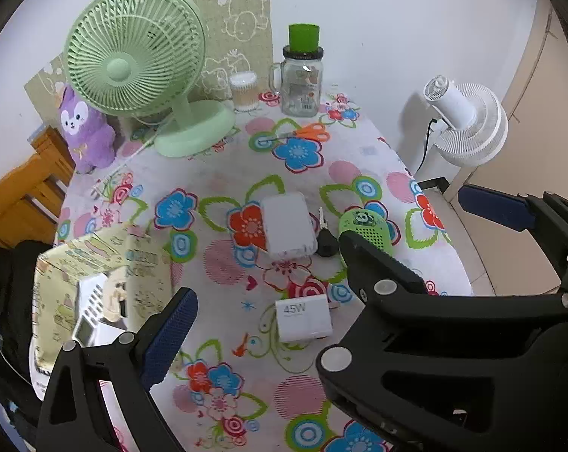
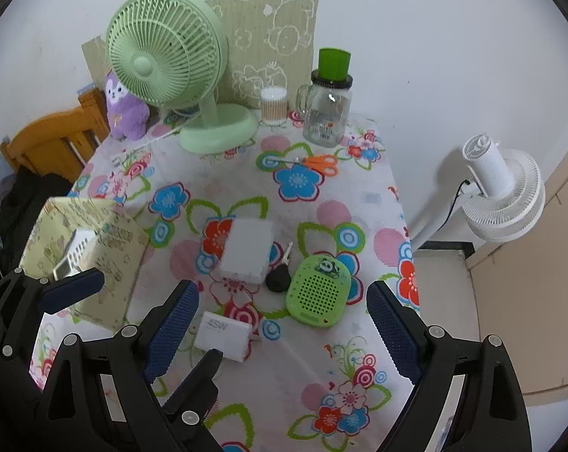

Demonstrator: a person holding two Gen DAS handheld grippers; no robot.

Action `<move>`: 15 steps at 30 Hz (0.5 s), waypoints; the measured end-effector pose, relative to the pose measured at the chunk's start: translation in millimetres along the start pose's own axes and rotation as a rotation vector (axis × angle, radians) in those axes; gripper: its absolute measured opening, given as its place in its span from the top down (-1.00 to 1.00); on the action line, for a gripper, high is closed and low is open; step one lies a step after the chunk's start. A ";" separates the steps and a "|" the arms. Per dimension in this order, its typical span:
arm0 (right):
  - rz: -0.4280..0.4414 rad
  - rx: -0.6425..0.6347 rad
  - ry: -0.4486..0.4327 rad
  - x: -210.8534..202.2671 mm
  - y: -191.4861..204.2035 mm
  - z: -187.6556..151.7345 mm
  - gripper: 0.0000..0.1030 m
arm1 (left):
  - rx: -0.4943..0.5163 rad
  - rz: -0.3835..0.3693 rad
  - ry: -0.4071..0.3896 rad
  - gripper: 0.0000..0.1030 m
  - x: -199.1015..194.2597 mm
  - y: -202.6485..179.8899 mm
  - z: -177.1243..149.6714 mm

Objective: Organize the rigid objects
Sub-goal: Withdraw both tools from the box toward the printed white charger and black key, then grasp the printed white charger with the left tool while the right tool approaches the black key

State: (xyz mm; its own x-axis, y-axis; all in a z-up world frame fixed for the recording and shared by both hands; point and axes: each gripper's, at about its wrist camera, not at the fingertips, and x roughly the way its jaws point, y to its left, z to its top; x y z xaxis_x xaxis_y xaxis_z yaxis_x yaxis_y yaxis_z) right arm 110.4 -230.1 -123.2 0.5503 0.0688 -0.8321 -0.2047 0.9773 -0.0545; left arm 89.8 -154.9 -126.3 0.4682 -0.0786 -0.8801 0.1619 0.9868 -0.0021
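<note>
On the flowered tablecloth lie a white 45W charger (image 1: pixel 304 318) (image 2: pixel 225 336), a white rectangular box (image 1: pixel 288 225) (image 2: pixel 247 250), a black-headed key (image 1: pixel 326 240) (image 2: pixel 279 276) and a green panda speaker (image 1: pixel 367 227) (image 2: pixel 319 289). A yellow patterned box (image 1: pixel 95 286) (image 2: pixel 84 252) at the left holds a white device. My left gripper (image 1: pixel 269 324) (image 2: pixel 141 320) is open above the charger. My right gripper (image 2: pixel 284 331) is open above the table's front, short of the speaker; in the left wrist view it (image 1: pixel 408 218) covers part of the speaker.
At the back stand a green desk fan (image 1: pixel 141 64) (image 2: pixel 171 71), a purple plush (image 1: pixel 84 128), a cotton-swab tub (image 1: pixel 243 90), a glass jar with green cup (image 1: pixel 302 75) (image 2: pixel 329 101) and orange scissors (image 1: pixel 306 133) (image 2: pixel 314 164). A white floor fan (image 2: pixel 502 196) stands right of the table.
</note>
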 end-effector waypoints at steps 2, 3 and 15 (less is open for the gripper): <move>0.005 -0.007 0.012 6.4 -3.3 -3.7 -0.80 | -0.001 -0.001 0.005 -0.90 6.7 -3.5 -2.6; 0.008 -0.010 0.015 9.3 -4.8 -5.4 -0.80 | 0.000 0.000 0.004 -0.90 9.5 -5.1 -3.9; 0.038 -0.020 0.018 48.6 -18.7 -23.5 -0.80 | 0.002 -0.009 0.006 -0.90 52.8 -12.9 -23.0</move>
State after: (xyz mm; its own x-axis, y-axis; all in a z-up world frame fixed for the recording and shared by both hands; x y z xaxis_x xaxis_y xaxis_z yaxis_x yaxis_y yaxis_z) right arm 122.0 -249.7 -175.5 0.5268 0.1023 -0.8438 -0.2420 0.9697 -0.0335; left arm 92.5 -168.5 -183.7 0.4613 -0.0862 -0.8830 0.1680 0.9858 -0.0085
